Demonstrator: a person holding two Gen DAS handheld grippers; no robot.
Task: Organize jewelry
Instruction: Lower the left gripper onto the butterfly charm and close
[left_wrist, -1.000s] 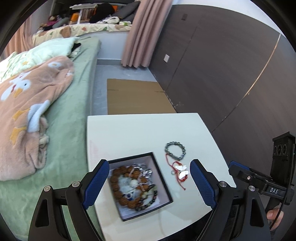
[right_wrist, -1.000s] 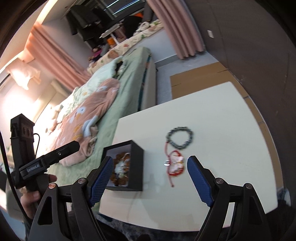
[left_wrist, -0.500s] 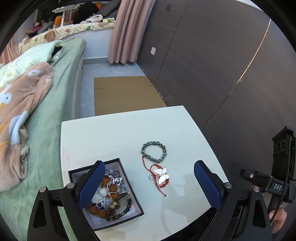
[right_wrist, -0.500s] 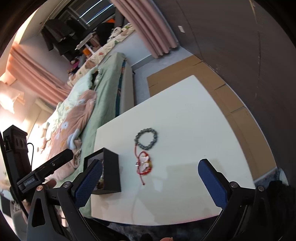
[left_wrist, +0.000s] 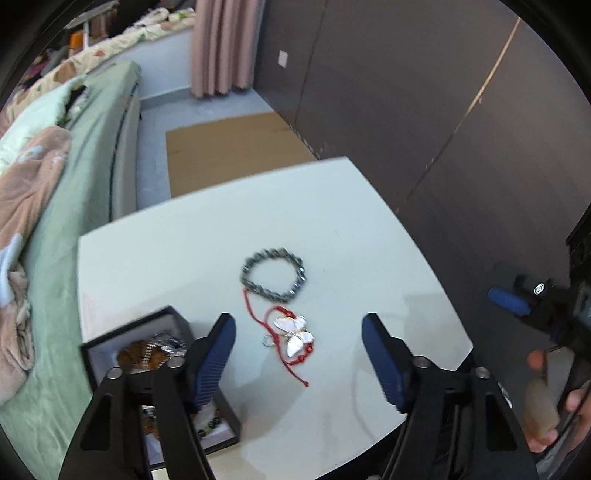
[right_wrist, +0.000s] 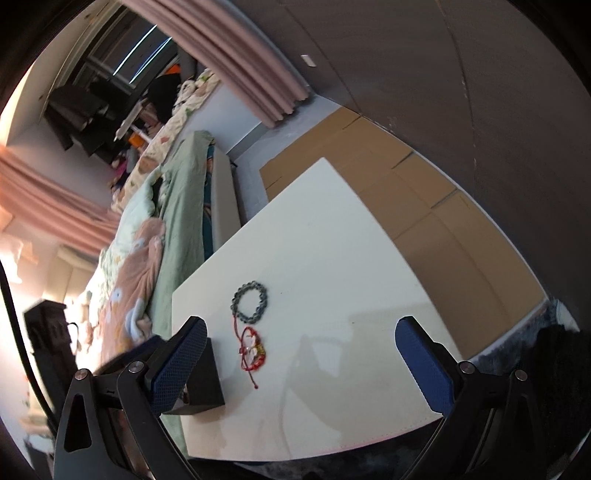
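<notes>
White worktop (left_wrist: 207, 236) fills the middle of both views, and since a second ago it sits differently in each. In the left wrist view the black jewelry box (left_wrist: 110, 345) has slid from lower centre to the lower left, now partly hidden behind the left finger, while the loose pieces lie at centre. In the right wrist view the scene has tilted and the box (right_wrist: 205, 373) has dropped behind the left finger at lower left.

The left gripper (left_wrist: 299, 356) has just been closing, yet its blue fingers (left_wrist: 214, 360) stand apart with nothing held; the red bracelet lies below between them, untouched. The right gripper (right_wrist: 303, 363) has opened further and stands wide, empty.

Two pieces lie loose on the worktop, and one box. The bead bracelet (left_wrist: 273, 273) is a closed ring of grey-green beads, lying flat at centre. Just below it, touching or nearly so, lies the red cord bracelet (left_wrist: 290, 339), with a white butterfly charm, a small silver ring and a loose cord tail trailing toward the lower right. The box is open, holding brown beads, silvery pieces and darker beads, too jumbled to count.

A green bed (left_wrist: 92, 155) runs along the left; flat cardboard (left_wrist: 229, 147) lies on the floor above the worktop.
</notes>
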